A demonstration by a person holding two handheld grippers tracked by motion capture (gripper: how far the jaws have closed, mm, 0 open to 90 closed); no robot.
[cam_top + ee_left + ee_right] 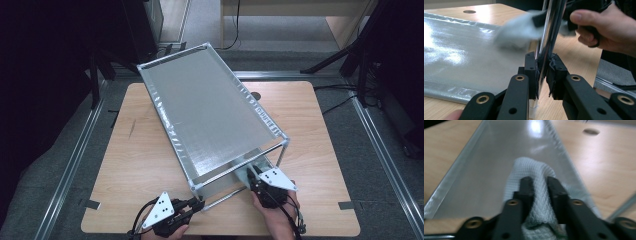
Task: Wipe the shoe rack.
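Two grippers at work: your left gripper (543, 72) clamps the rack's chrome post (550, 30), while your right gripper (539, 185) pinches a pale cloth (534, 170) on the silver shelf (210, 110).

A wooden table (140, 165) — the silver rack (210, 110) stands on it.

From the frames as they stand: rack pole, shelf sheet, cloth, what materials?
Pole: likely chromed metal, mirror reflections.
Shelf sheet: silvery, glossy, probably coated fabric or plastic; fine weave and stitched edges.
Cloth: pale soft textile, likely microfibre, diamond-knit texture.
Table: light wood-look top, matte grain.
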